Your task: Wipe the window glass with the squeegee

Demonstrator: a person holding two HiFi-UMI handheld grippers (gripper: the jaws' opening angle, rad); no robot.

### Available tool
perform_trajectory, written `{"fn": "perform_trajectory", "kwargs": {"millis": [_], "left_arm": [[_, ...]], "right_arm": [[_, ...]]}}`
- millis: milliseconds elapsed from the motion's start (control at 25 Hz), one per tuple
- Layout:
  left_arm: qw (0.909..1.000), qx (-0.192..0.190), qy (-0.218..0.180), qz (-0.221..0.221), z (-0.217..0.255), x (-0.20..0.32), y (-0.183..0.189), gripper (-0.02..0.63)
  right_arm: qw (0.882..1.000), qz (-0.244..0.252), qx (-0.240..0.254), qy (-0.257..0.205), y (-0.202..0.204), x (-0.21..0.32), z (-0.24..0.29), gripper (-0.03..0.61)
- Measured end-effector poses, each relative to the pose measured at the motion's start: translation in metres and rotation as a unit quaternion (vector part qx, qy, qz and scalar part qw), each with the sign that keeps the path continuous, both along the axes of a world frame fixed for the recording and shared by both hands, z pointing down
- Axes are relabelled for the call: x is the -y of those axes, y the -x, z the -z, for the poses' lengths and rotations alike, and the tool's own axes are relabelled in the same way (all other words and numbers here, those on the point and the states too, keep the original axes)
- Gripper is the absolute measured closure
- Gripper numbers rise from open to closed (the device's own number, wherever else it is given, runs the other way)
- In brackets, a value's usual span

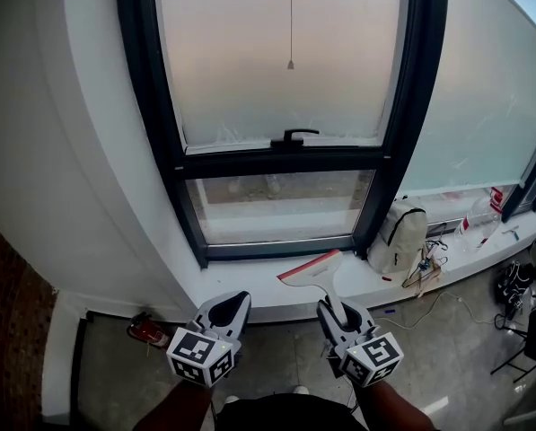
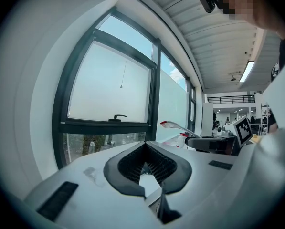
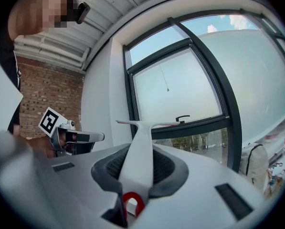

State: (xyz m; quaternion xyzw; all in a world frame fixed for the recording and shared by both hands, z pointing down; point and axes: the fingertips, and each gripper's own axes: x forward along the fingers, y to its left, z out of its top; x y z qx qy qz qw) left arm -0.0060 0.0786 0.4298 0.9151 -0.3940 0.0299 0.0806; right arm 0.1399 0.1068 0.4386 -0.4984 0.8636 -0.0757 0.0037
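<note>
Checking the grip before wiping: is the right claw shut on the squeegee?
Shut on it: the right claw clamps the squeegee by its handle, blade sticking out ahead.

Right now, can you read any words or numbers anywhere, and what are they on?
No words or numbers can be read.
Left gripper cube: black-and-white square pattern, not letters.
Right gripper cube: the same kind of pattern.
Squeegee: no print shows.
Red-and-white object on the windowsill: any print is too small to read.
</note>
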Motion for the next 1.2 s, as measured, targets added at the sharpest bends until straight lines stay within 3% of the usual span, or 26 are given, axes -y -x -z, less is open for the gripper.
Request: {"fn": "perform_trajectory", "kwargs": {"millis": [360,800,1200], "left_arm": [[0.9999,0.0,-0.004,0.01,-0.001,-0.003,-0.064,0.614],[0.9953,0.027,0.033,0.087,-0.033,-0.002,-0.046,0.614],[0.9959,0.022,0.045,0.075,-0.048,0.045,-0.05,0.614]], "right_arm": [[1.0,0.022,0.002,0.004,-0.055,0.004,-0.007,0.522],[0.997,0.065,0.016,0.036,-0.07,0.025,-0.038,0.522],[0.997,0.061,0.012,0.045,-0.064,0.066,-0.052,0.522]]}}
